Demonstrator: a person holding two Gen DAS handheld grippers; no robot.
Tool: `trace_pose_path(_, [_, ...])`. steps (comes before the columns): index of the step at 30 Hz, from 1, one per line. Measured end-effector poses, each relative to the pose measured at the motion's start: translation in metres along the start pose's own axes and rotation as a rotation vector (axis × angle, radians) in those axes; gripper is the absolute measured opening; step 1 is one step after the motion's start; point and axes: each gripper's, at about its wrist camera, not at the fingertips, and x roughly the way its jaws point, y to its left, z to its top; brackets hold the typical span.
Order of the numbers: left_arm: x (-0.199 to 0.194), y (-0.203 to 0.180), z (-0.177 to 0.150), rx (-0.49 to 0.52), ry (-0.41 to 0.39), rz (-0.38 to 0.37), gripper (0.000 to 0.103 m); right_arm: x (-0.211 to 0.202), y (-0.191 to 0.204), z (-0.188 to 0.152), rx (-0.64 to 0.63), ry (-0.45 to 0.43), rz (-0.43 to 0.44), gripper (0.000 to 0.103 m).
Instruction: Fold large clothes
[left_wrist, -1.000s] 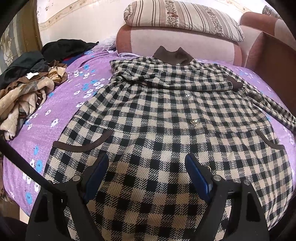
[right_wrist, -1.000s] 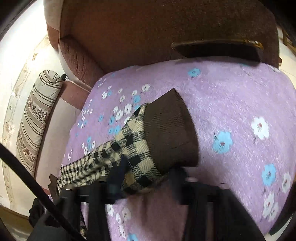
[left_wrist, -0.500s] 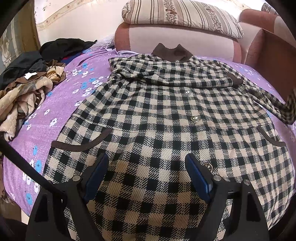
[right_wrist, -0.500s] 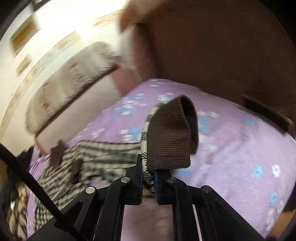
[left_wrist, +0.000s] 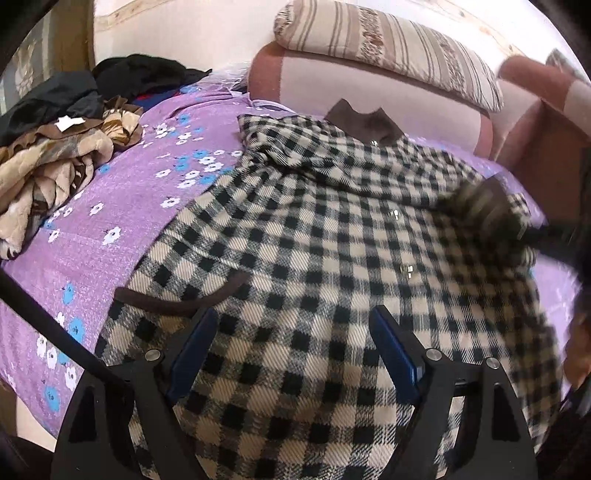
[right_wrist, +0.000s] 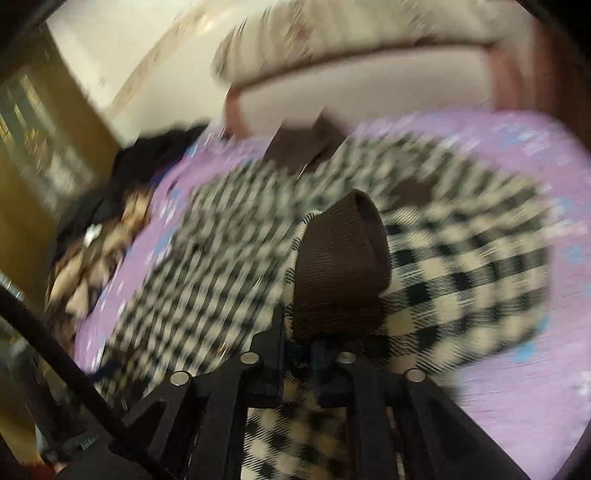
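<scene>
Sleeve cuff (right_wrist: 341, 266) pinched in the right tool (right_wrist: 297, 354), whose jaws have just eased, hangs over the checked coat (left_wrist: 295, 236) lying collar-far on the bed (left_wrist: 122, 206), left tool (left_wrist: 291, 354) gaping empty near its hem.

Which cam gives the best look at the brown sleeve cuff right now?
Right wrist view: the brown sleeve cuff sits sharp and central, pinched in the right gripper, though the checked coat behind it blurs. Left wrist view shows the cuff only as a dark smear at right.
</scene>
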Motion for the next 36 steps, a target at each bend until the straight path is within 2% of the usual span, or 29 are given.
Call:
trace_pose_path(2, [-0.002, 0.004, 0.010, -0.034, 0.000, -0.036, 0.083, 0.010, -0.002, -0.004, 0.011, 0.052, 0.051, 0.023])
trace_pose_path(4, [-0.003, 0.004, 0.022, -0.056, -0.007, -0.074, 0.083, -0.002, -0.008, -0.002, 0.035, 0.021, 0.095, 0.034])
trace_pose_path(7, [0.001, -0.006, 0.038, -0.077, -0.021, -0.121, 0.089, -0.033, -0.023, 0.002, 0.075, -0.065, 0.105, 0.048])
trace_pose_path(9, [0.010, -0.021, 0.050, -0.072, -0.010, -0.169, 0.089, -0.049, -0.038, 0.004, 0.127, -0.116, 0.078, 0.049])
trace_pose_path(13, [0.036, -0.060, 0.062, -0.027, 0.051, -0.271, 0.089, -0.065, -0.068, 0.002, 0.205, -0.153, 0.028, 0.049])
trace_pose_path(19, [0.077, -0.095, 0.064, -0.005, 0.130, -0.242, 0.089, -0.077, -0.082, 0.002, 0.221, -0.177, -0.005, 0.049])
trace_pose_path(22, [0.091, -0.106, 0.065, -0.020, 0.171, -0.259, 0.088, -0.084, -0.088, 0.002, 0.225, -0.194, -0.013, 0.049])
trace_pose_path(23, [0.094, -0.110, 0.064, -0.016, 0.187, -0.265, 0.075, -0.086, -0.089, 0.003, 0.226, -0.199, -0.018, 0.049])
trace_pose_path(24, [0.098, -0.115, 0.061, -0.003, 0.211, -0.266, 0.043, -0.087, -0.089, 0.004, 0.228, -0.203, -0.022, 0.049])
trace_pose_path(25, [0.101, -0.121, 0.059, 0.024, 0.225, -0.252, 0.031, -0.087, -0.089, 0.004, 0.230, -0.207, -0.025, 0.049])
trace_pose_path(26, [0.102, -0.125, 0.058, 0.046, 0.236, -0.266, 0.010, -0.088, -0.090, 0.005, 0.231, -0.213, -0.027, 0.049])
trace_pose_path(28, [0.099, -0.127, 0.061, 0.057, 0.234, -0.263, 0.007, -0.088, -0.088, 0.007, 0.228, -0.218, -0.033, 0.049])
trace_pose_path(31, [0.082, -0.118, 0.077, 0.045, 0.168, -0.266, 0.007, -0.091, -0.085, 0.008, 0.210, -0.228, -0.052, 0.049])
trace_pose_path(34, [0.062, -0.098, 0.111, 0.037, 0.087, -0.249, 0.007, -0.091, -0.082, 0.012, 0.200, -0.244, -0.077, 0.049])
trace_pose_path(36, [0.056, -0.083, 0.136, 0.046, 0.040, -0.203, 0.007, -0.087, -0.080, 0.021, 0.197, -0.245, -0.085, 0.049])
